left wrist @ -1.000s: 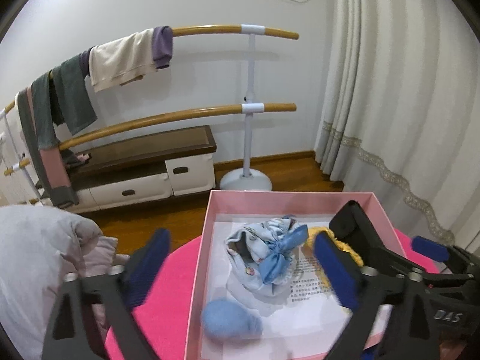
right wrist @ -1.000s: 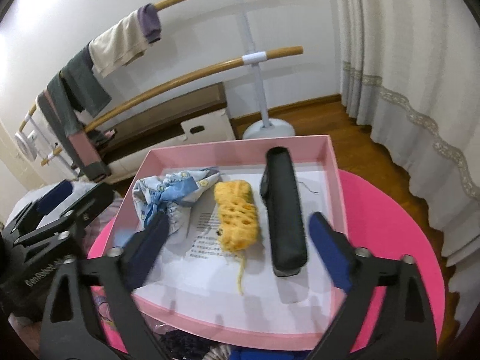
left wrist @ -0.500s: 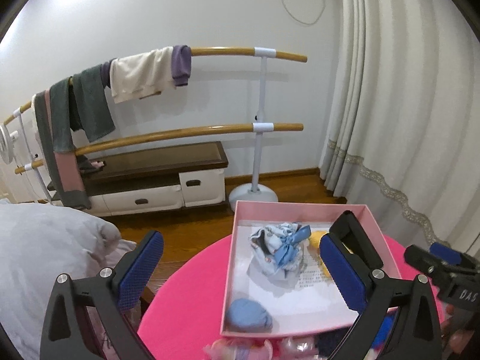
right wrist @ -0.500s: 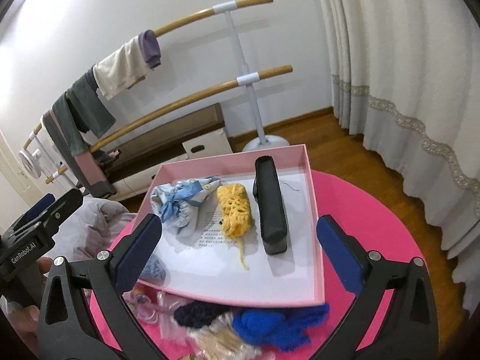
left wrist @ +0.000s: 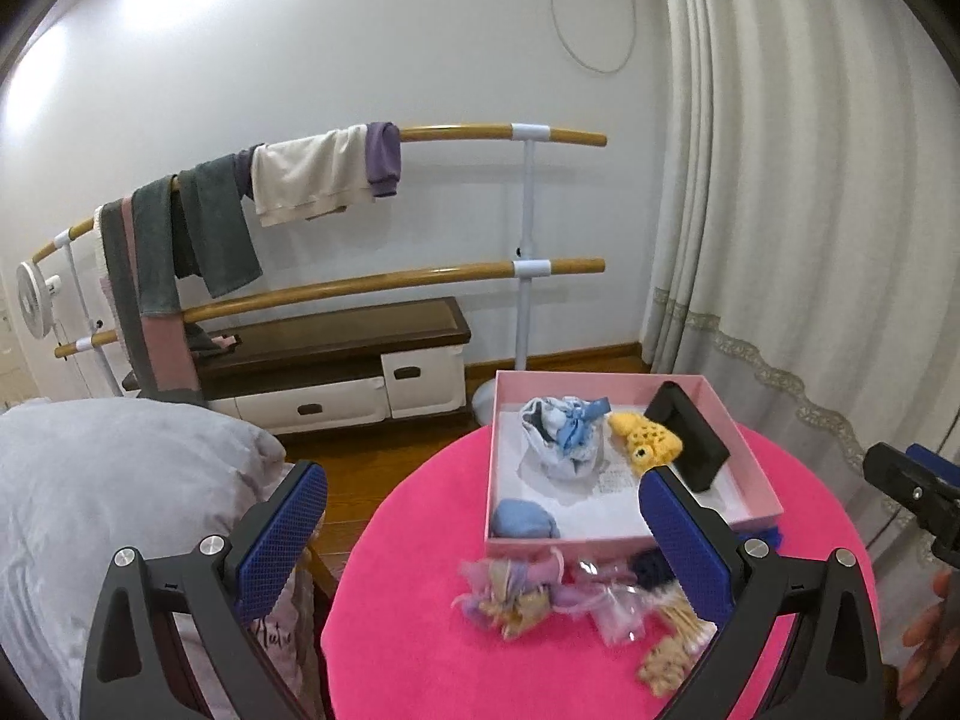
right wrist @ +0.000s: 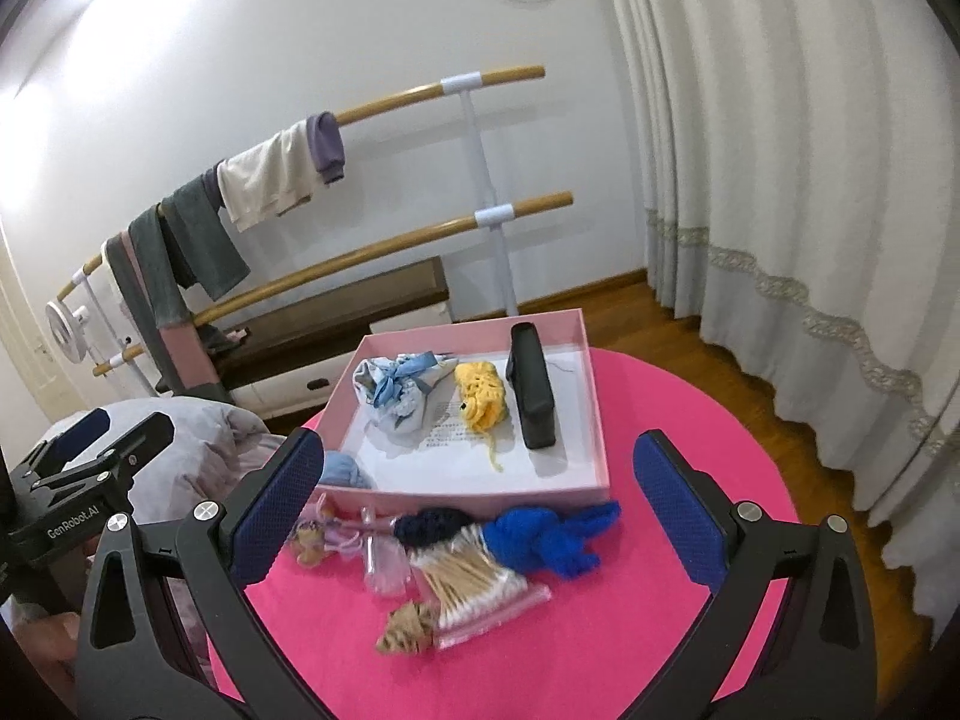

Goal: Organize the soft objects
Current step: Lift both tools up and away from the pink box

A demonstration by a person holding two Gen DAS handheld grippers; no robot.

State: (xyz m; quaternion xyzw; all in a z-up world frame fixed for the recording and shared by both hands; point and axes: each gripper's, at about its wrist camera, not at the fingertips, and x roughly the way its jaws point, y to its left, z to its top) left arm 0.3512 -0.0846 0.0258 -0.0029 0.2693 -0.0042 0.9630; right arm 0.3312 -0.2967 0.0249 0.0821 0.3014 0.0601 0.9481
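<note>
Both your tools are spread wide, nothing between the pads: left gripper (left wrist: 480, 540), right gripper (right wrist: 480, 507). Both hang above the near part of the round pink table (right wrist: 690, 420).

Count in the pink box (right wrist: 591, 402), four items:
- 1 pale blue drawstring pouch (right wrist: 399, 390), far left of the box
- 1 yellow crochet piece (right wrist: 483, 399), just right of the pouch, yarn tail trailing toward you
- 1 black case (right wrist: 531, 393), right of the yellow piece, lying lengthwise
- 1 blue ball (left wrist: 523, 519), near-left corner of the box

A printed paper sheet (right wrist: 444, 435) lines the box floor under them.

Loose pile on the table, just in front of the box's near wall:
- 1 dark navy knit piece (right wrist: 435, 525), touching the box wall
- 1 bright blue knit piece (right wrist: 549, 537), right of the navy one
- 1 clear bag of cotton swabs (right wrist: 480, 582), overlapping both knits
- 1 pink-purple tangle (right wrist: 327, 531) at the left
- 1 small clear bag (right wrist: 387, 564)
- 1 tan fuzzy scrap (right wrist: 408, 636), nearest to you

Exact makeup of the tangle: can't tell.

Around you: grey bedding (left wrist: 108, 498) off the table's left edge, bar rack (left wrist: 528, 270) with draped clothes against the wall, low cabinet (left wrist: 336, 360) under it, curtain (left wrist: 810, 210) on the right. The right tool's left finger (right wrist: 279, 504) blocks part of the blue ball and the tangle in the right wrist view.
</note>
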